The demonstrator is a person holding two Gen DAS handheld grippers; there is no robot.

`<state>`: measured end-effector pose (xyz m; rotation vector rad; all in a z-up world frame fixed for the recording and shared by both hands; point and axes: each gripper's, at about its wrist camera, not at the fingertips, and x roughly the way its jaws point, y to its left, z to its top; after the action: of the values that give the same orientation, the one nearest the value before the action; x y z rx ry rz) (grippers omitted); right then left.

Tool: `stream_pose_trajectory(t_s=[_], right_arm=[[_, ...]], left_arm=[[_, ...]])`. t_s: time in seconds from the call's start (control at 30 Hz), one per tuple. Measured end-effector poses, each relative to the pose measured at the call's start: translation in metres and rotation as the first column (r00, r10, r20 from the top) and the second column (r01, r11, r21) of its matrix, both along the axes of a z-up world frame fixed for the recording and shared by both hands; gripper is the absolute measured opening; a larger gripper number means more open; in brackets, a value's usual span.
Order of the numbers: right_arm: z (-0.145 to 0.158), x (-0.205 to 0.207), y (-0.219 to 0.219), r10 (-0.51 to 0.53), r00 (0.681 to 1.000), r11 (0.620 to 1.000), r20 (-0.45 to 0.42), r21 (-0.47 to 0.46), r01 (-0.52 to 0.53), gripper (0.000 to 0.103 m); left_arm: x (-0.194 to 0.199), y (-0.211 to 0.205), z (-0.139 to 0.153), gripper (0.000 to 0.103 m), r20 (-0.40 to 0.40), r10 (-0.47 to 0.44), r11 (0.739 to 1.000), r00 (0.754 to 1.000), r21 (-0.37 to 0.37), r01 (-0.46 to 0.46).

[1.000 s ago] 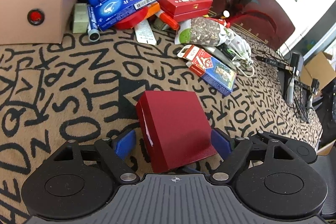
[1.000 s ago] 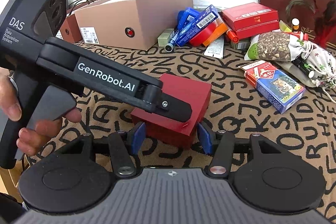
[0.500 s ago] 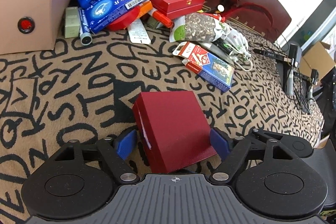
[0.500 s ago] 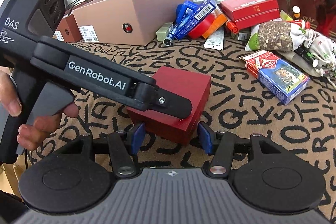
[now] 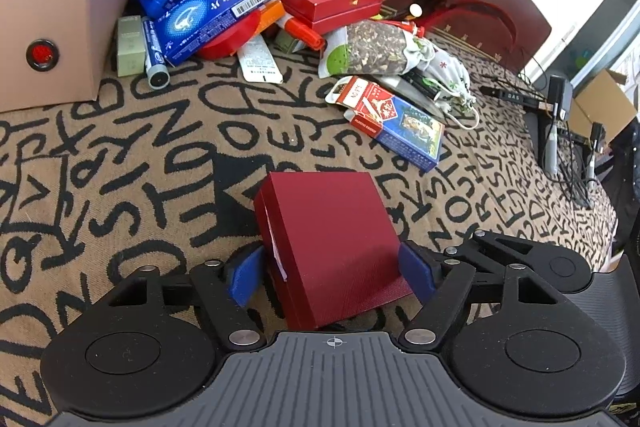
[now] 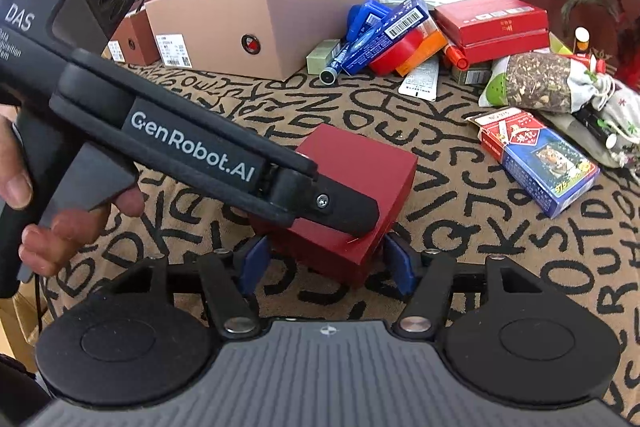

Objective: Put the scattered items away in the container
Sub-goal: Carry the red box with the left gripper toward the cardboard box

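a tan cloth printed with black letters (image 5: pixel 120 155) covers the surface, with a cardboard box (image 5: pixel 52 7) at its far left edge and a heap of blue and red packets (image 5: pixel 224 7) just beside it; a dark red box (image 5: pixel 332 243) sits on the cloth nearer the cameras, well apart from the heap, a playing-card pack (image 5: pixel 400 127) between them. the left gripper (image 5: pixel 334 267) straddles the dark red box with its blue pads spread at either side; whether they touch it cannot be told; the right gripper (image 6: pixel 326 261) is also spread, its pads flanking the box's near corner.

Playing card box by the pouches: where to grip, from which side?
Grip the playing card box across its two long narrow sides, at the blue middle, coming from above. It lies flat on the cloth, so the broad face offers no hold. Its red end has an open flap and sits near the pouches; avoid that end.
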<state>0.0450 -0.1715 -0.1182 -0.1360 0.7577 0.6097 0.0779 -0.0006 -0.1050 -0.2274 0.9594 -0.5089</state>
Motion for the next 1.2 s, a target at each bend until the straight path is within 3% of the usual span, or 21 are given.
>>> stream_pose_trajectory(t_s=[0.5,0.6,0.77,1.0,1.2], right_arm=[[0.001,-0.003,0.002,0.003,1.000,1.000,-0.003,-0.022,-0.003,0.063],[0.001,-0.001,0.000,0.009,1.000,1.000,-0.007,-0.010,-0.009,0.065],[0.002,0.001,0.005,0.000,1.000,0.999,-0.005,-0.036,0.000,0.065],[0.006,-0.010,0.010,0.011,1.000,0.998,-0.015,-0.056,-0.011,0.058],[0.013,-0.024,0.019,0.029,1.000,0.997,0.007,-0.069,-0.028,0.058]], left_arm=[[-0.001,0.003,0.001,0.075,-0.004,-0.009,1.000,1.000,-0.003,0.009],[0.003,0.005,-0.001,0.083,-0.017,-0.010,1.000,1.000,-0.019,0.010],[0.001,0.000,0.000,0.076,0.008,-0.018,1.000,1.000,0.017,0.018],[-0.012,0.003,0.005,0.076,0.021,-0.005,0.999,1.000,0.037,0.004],[-0.030,0.013,0.016,0.076,0.060,0.024,0.999,0.998,0.035,-0.026]])
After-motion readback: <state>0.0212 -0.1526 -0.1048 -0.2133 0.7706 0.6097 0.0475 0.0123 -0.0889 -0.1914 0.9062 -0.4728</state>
